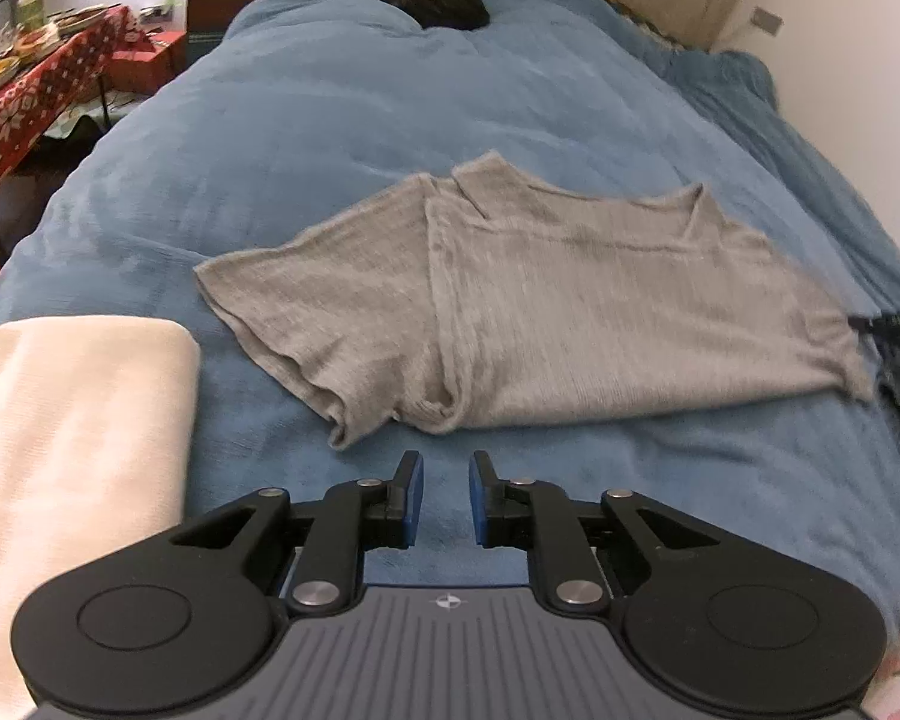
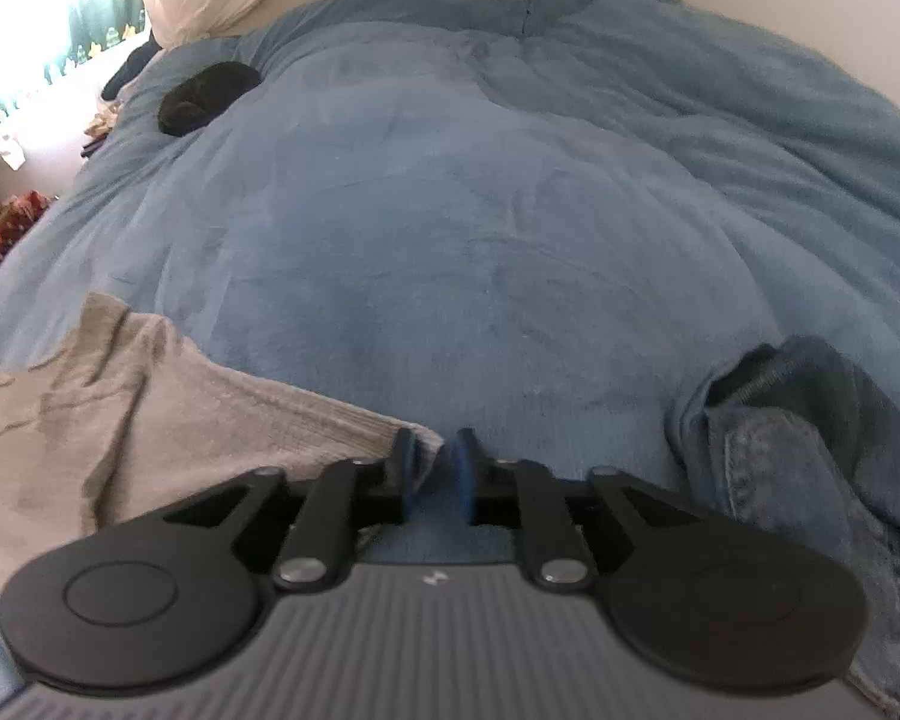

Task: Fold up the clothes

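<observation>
Grey T-shirt (image 1: 570,312) lies on the blue blanket (image 1: 330,138), partly folded. In your left wrist view one side panel looks turned in over the body, with a straight fold line running from collar to hem. The sleeve on the left (image 1: 306,306) sticks out flat and the near hem is bunched just ahead of your fingertips. So the shirt is started, not finished.

A cream folded cloth (image 1: 78,432) sits well to the left of the shirt, squared and tidy; I judge that one done. A pair of blue jeans (image 2: 798,456) lies crumpled at the right of your right wrist view, not yet folded.

Your left gripper (image 1: 447,495) hangs over bare blanket just short of the shirt's hem. Its jaws stand slightly spread with nothing between them.

Your right gripper (image 2: 435,468) is at the shirt's corner. Its jaws show a narrow gap, and the grey edge reaches the left finger (image 2: 403,462). The picture is blurred there, so I cannot tell whether cloth sits between the pads or only beside them. It does not look pinched.

Left to do, as I read it: bring in the loose sleeve, fold the shirt lengthwise or in half, and set it by the cream piece. Then the jeans. A dark item (image 1: 432,0) rests far up the bed; too small to say whether it is clothing.
</observation>
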Demonstrator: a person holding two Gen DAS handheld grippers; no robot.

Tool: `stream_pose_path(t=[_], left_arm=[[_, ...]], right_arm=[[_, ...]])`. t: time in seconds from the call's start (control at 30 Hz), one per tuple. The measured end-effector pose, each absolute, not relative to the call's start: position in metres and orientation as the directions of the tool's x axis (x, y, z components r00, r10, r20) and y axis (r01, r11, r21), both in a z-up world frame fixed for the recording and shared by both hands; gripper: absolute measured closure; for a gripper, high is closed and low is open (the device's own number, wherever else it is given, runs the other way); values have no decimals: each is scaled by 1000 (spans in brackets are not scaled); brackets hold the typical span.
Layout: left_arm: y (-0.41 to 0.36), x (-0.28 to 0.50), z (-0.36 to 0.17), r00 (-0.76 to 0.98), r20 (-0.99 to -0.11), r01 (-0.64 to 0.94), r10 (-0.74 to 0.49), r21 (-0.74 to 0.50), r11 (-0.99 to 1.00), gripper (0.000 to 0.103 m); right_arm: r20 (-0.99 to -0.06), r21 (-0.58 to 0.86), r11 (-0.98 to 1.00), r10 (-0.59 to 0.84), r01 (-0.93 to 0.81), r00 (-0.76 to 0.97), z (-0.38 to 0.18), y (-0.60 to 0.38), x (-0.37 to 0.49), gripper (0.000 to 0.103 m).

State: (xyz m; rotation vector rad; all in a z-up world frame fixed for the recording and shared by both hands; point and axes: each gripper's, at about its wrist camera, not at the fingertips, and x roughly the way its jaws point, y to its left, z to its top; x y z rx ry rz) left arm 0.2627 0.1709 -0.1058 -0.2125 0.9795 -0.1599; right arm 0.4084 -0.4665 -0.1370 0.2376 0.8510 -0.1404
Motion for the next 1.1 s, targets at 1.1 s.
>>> stream_pose_path(t=[1.1], left_arm=[[256, 381, -120, 516, -856, -46, -20, -51, 998, 100]], right_arm=[[-677, 207, 969, 41, 136, 735, -74, -425, 271, 72]])
